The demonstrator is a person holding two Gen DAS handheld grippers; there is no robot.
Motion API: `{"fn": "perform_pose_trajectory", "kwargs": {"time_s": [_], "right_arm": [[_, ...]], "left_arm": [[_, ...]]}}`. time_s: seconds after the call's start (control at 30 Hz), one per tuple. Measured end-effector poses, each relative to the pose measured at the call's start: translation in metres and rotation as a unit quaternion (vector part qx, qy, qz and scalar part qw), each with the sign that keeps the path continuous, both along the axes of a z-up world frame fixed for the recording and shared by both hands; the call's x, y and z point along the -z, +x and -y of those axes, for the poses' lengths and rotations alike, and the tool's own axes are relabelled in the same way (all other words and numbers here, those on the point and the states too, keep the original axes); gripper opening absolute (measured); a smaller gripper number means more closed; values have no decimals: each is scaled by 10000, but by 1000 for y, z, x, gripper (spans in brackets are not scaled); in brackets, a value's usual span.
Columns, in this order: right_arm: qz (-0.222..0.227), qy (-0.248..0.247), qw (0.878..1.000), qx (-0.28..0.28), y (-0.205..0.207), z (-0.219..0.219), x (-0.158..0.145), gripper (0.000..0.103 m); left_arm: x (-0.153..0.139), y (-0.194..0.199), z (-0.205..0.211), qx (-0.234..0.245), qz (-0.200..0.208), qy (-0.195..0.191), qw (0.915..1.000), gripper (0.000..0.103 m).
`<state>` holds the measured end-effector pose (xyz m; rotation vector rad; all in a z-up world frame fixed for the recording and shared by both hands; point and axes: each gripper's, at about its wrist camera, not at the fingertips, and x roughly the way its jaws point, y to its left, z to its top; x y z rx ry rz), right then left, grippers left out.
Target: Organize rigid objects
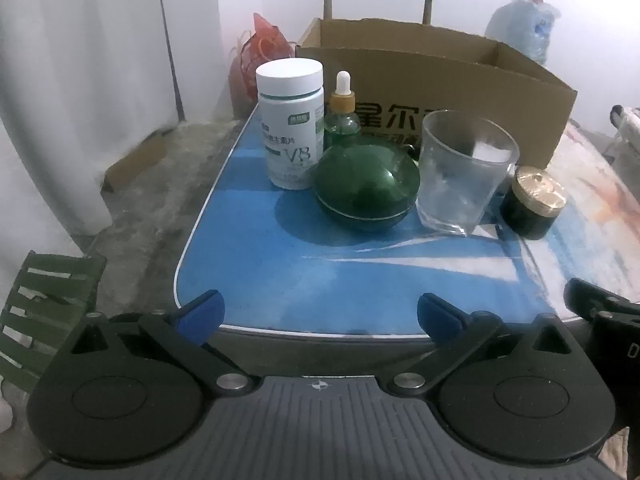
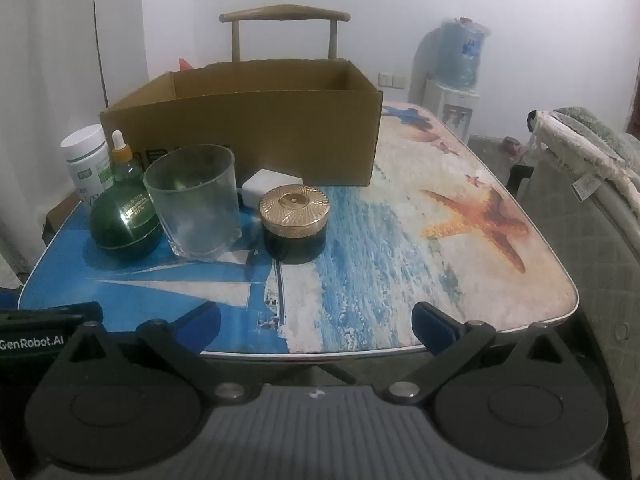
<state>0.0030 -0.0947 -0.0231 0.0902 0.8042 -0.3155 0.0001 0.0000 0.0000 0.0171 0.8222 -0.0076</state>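
Observation:
On the sea-print table (image 1: pixel 280 280) (image 2: pixel 400 264) stands a row of objects in front of an open cardboard box (image 1: pixel 440 92) (image 2: pixel 256 128). From the left: a white pill bottle (image 1: pixel 290 124) (image 2: pixel 86 160), a green dropper bottle (image 1: pixel 342 112) (image 2: pixel 124 160), a round dark-green jar (image 1: pixel 366 188) (image 2: pixel 124 224), a clear glass tumbler (image 1: pixel 464 172) (image 2: pixel 196 204) and a dark jar with a gold lid (image 1: pixel 534 202) (image 2: pixel 294 222). A small white block (image 2: pixel 272 186) lies behind the tumbler. My left gripper (image 1: pixel 320 318) and right gripper (image 2: pixel 316 320) hover open over the near table edge, nothing between their blue pads.
A wooden chair (image 2: pixel 284 20) stands behind the box. A water dispenser (image 2: pixel 456 76) is at the back right, a padded seat (image 2: pixel 580 200) to the right, a green slatted chair (image 1: pixel 44 304) at the left. A red net bag (image 1: pixel 260 56) sits beside the box.

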Motion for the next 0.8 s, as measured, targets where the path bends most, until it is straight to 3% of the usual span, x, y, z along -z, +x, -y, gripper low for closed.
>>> {"fn": "perform_pose_trajectory", "kwargs": {"time_s": [0.8], "right_arm": [[15,-18,10000,58,0,3,1,103]], "left_arm": [[1,3,-5,-94,-161,-22,9998,103]]}}
